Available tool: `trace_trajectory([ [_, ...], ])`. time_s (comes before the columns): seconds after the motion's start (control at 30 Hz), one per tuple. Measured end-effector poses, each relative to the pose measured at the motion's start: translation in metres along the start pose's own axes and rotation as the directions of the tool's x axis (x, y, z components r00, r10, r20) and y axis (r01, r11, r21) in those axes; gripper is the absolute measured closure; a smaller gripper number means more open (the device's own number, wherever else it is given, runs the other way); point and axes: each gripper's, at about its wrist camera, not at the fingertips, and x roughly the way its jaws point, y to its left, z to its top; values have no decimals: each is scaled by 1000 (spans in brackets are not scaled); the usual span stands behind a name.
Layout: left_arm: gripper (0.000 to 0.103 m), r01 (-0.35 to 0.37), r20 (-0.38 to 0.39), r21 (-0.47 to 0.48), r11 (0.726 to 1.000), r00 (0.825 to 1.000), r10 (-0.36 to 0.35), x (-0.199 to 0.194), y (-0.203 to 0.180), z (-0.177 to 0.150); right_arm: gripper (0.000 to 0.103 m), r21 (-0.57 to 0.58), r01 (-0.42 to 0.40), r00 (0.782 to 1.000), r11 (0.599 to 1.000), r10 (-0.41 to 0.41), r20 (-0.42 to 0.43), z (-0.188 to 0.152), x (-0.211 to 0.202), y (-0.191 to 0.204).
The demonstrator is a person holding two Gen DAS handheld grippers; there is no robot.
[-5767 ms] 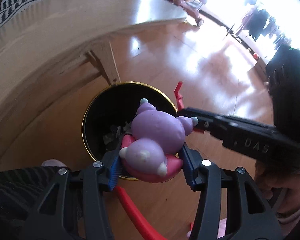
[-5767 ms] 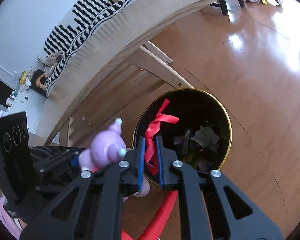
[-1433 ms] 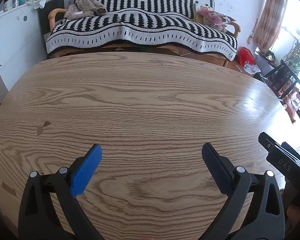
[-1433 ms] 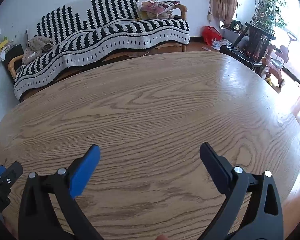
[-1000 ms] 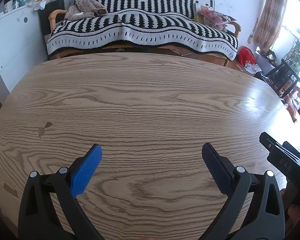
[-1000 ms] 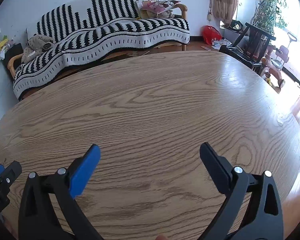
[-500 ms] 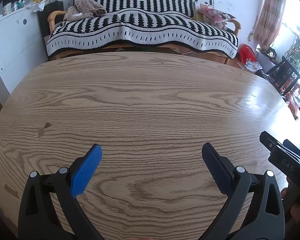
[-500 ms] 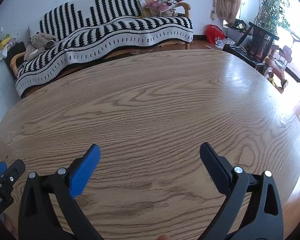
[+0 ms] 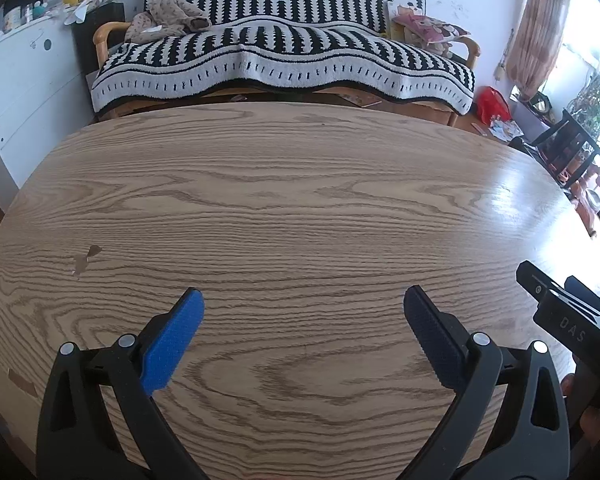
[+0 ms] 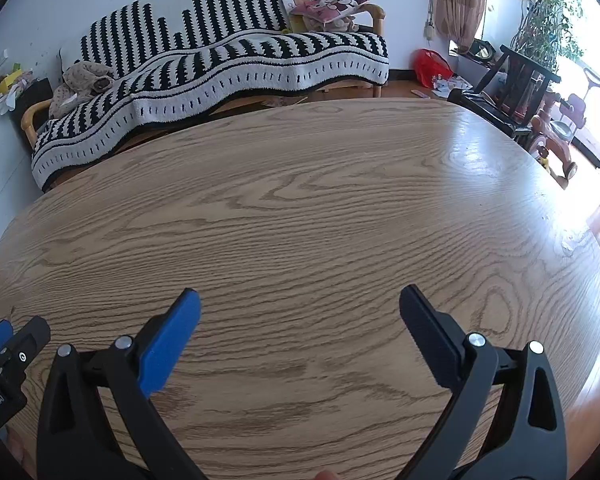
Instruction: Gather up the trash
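My left gripper [image 9: 302, 300] is open above the near part of a wooden oval table [image 9: 292, 200], with nothing between its blue-padded fingers. My right gripper [image 10: 298, 300] is open too, over the same table [image 10: 300, 208], and holds nothing. Each gripper shows at the edge of the other's view: the right one [image 9: 564, 320] at the far right of the left wrist view, the left one [image 10: 4, 344] at the far left of the right wrist view. No trash and no bin show in either view.
Behind the table stands a sofa under a black-and-white striped blanket [image 9: 284, 60], with a stuffed toy [image 9: 168, 20] and a cushion [image 10: 328, 4] on it. A red bag [image 10: 432, 66], a black chair [image 10: 516, 80] and a ride-on toy [image 10: 556, 136] stand to the right.
5.8 s ago the left gripper held a purple toy and the right a red ribbon over a black bin on the floor. Both now hang open and empty over the table, nearly still over the last second.
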Motion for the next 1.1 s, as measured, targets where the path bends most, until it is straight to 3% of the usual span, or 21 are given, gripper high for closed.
trace_trajectory([
  [0.33,6,8,0,-3,1000,1000,-8,1,-3,-1,7,-17,-9,1000,1000,9,-11,0,3,-2],
  [0.63,6,123,11,-61,990,992,-123,2,5,-1,7,-68,-25,999,997,22,-37,-2,7,5],
  [0.7,6,72,26,-71,995,997,-70,0,6,-4,7,-76,-26,999,997,23,-39,-2,7,7],
  [0.83,6,38,74,-27,999,997,-36,-4,2,-5,7,-80,-32,999,996,28,-46,-1,10,7],
  [1.1,6,-48,50,5,999,998,48,11,2,-3,7,-124,-8,998,992,0,-71,-3,23,9],
])
